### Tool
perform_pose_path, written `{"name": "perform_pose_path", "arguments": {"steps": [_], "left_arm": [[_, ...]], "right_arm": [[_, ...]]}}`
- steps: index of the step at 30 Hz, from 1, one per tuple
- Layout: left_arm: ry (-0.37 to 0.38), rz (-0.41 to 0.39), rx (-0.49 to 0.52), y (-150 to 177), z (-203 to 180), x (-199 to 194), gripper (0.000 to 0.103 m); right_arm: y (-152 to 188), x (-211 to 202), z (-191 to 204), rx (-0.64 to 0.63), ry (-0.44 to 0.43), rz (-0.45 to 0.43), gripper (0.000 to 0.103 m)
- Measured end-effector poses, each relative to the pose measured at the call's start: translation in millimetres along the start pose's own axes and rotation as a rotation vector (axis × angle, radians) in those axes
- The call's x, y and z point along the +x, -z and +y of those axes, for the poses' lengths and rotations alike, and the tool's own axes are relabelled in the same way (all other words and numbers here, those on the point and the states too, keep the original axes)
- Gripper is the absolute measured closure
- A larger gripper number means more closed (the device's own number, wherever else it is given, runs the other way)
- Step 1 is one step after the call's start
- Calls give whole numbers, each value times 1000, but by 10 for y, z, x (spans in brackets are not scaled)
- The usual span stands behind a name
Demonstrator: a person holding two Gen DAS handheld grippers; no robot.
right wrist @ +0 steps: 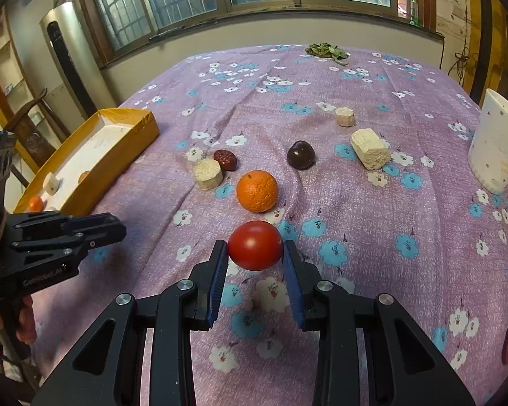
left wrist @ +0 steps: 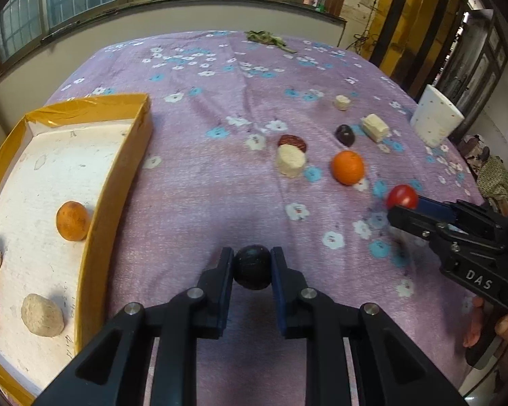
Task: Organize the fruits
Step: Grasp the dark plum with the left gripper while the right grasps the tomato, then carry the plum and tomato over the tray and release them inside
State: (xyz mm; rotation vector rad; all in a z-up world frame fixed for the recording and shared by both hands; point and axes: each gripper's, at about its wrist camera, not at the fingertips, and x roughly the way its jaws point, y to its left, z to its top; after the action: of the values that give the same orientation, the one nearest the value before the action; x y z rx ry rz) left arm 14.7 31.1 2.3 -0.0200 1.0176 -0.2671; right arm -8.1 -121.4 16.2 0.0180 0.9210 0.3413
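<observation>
My left gripper point(left wrist: 252, 265) is shut on a dark round plum point(left wrist: 252, 267) just above the purple flowered cloth, right of the yellow box point(left wrist: 118, 169). My right gripper point(right wrist: 255, 253) is shut on a red tomato point(right wrist: 255, 249), held over the cloth; in the left wrist view the same tomato point(left wrist: 402, 197) shows at the right. On the cloth beyond lie an orange point(right wrist: 257, 190), a second dark plum point(right wrist: 300, 155) and a red date point(right wrist: 225, 159). The box holds a small orange fruit point(left wrist: 72, 220), a beige lump point(left wrist: 42, 314) and other pieces.
Cream foam cylinders point(right wrist: 207, 173) point(right wrist: 371, 149) point(right wrist: 345, 116) lie among the fruit. A white dotted cup point(right wrist: 496, 145) stands at the right edge of the table. Green leaves point(right wrist: 325, 49) lie at the far edge, under the windows. A person's hand point(right wrist: 23, 318) holds the left gripper's handle.
</observation>
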Motion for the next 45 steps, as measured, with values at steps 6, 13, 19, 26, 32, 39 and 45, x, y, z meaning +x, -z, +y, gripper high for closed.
{"name": "perform_pose_path", "arguments": {"steps": [6,13,19,26,32,39,45], "left_arm": [[35,-31,43,-30,-147,-143,79],[47,-59,28,-92,-14,-282,79],[25,-96,-25,-103,329,-457,79],[-43,-129,-110,-104,967,-655,79],[-109,-136,-175,-119,1542,-718,79],[-182,-119,-242,-234,2171,-613,79],[-208,-91,-290,-322,2505,-457,79]], "right_arm": [[65,-162,94,-13,31,-15,71],[45,-187,227,6,40,-15,71],[-137,-136,582,-34,9,-27,71],[-442,72,1202,-90,-78,-34,72],[-691,360,1765,-148,-149,-18,72],[-939,820,2285,-202,-193,27,72],[-999,1200,2494,-221,-195,87,72]]}}
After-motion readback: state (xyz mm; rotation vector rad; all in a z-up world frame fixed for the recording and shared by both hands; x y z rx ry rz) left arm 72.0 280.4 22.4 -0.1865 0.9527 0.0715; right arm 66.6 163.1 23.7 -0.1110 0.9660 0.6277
